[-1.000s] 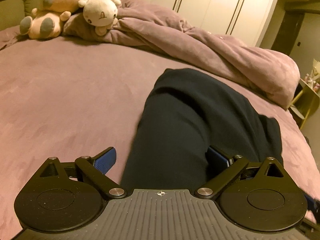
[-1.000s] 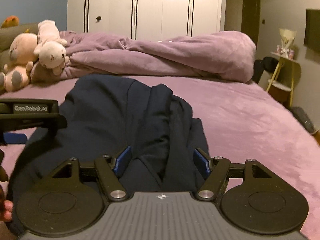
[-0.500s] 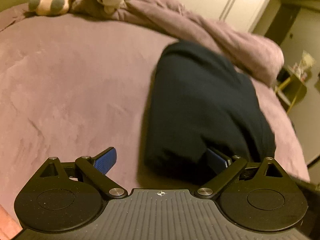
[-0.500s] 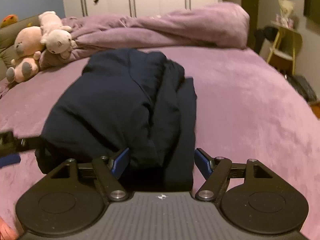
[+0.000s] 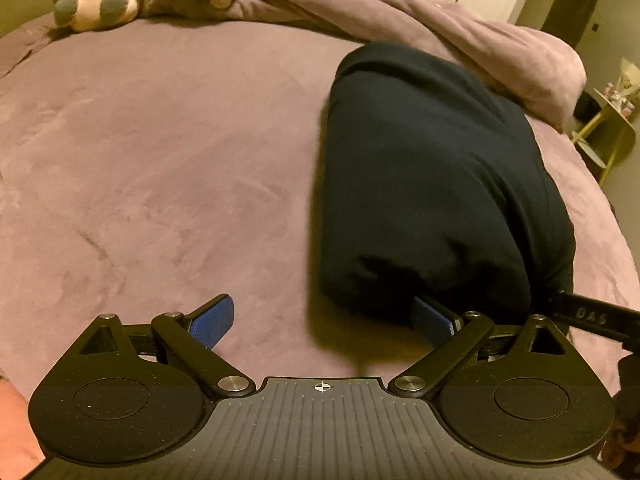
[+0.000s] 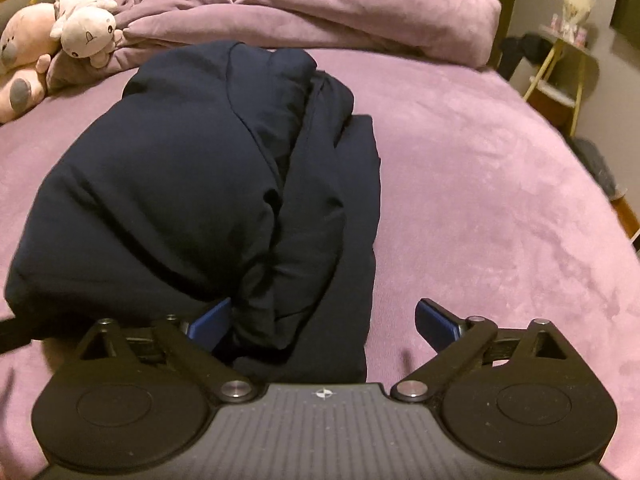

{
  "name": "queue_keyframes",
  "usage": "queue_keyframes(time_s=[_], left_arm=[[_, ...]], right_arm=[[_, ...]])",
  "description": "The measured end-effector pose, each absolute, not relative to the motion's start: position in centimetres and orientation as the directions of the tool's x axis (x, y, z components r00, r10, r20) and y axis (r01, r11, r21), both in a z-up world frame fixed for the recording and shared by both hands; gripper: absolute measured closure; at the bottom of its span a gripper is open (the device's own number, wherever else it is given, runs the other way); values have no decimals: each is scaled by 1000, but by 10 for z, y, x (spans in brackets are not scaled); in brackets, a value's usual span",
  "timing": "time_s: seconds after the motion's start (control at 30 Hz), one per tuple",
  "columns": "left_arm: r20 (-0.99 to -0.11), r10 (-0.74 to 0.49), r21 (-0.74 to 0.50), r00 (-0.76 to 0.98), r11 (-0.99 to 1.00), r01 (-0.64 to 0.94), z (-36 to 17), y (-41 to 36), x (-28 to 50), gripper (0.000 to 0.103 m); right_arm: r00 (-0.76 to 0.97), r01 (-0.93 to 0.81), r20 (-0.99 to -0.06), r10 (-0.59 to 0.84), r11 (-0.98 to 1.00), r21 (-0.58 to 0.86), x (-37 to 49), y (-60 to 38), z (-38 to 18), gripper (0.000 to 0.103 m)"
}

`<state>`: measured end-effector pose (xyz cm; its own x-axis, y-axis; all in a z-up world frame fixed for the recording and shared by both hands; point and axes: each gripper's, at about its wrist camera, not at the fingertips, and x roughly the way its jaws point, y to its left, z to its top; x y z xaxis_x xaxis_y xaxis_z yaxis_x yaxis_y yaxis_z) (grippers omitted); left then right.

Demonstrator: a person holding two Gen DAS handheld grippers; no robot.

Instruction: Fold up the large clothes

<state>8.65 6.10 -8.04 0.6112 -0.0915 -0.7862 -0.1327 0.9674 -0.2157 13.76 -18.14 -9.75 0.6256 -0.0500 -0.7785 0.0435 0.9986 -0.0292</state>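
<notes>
The dark navy garment [image 6: 192, 184] lies as a thick folded bundle on the purple bed [image 6: 500, 200], a little to the left of the middle in the right wrist view, with its far end close to the crumpled duvet [image 6: 320, 12]. The right hand-held gripper [image 6: 322, 322] is opening at this moment; the near edge of the bundle sits between its blue pads, the left pad is half buried in the cloth, the right pad stands free over the bed, so nothing is pinched. The left hand-held gripper [image 5: 322, 322] is released and spread wide: its left pad is over bare bed, and its right pad is tucked against or under the near left corner of the garment [image 5: 432, 184]. In my judgement, the main risk is that a pad catches a layer when a gripper pulls away and drags the fold open. The bundle is also puffy and uneven, with loose layers on its right side, so it may slump or spring apart once it is let go. The two plush toys [image 6: 60, 36] at the far left are well apart and are no danger. Of writing, only some pale letters on the black bar [image 5: 592, 316] at the right edge of the left wrist view show, and I cannot read them with certainty.
</notes>
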Motion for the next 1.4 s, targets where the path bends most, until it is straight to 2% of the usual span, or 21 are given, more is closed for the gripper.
queue_keyframes(time_s=[0.07,0.2,0.33,0.57,0.83,1.17,1.4], left_arm=[[-786,-104,-225,609,966,-125,-75,63,81,4],[-804,-128,-205,581,976,-69,-59,60,71,4],[-831,-107,-142,546,990,-22,-35,49,61,4],[-845,-85,-69,528,996,49,1,38,52,4],[-793,-10,38,609,997,66,38,36,45,3],[-840,-96,-50,534,994,99,49,42,52,3],[-861,-80,-21,503,992,121,49,36,50,3]], right_arm=[[604,53,-796,-36,999,-4,132,-185,-92,6],[513,62,-855,-73,997,-48,107,-181,-91,6],[474,53,-880,14,998,44,77,-178,-74,4],[520,63,-853,34,995,77,57,-161,-11,4],[519,69,-853,52,992,102,54,-155,32,4],[516,54,-856,-9,998,23,49,-145,53,4],[493,50,-869,-45,998,-23,50,-143,56,4]])
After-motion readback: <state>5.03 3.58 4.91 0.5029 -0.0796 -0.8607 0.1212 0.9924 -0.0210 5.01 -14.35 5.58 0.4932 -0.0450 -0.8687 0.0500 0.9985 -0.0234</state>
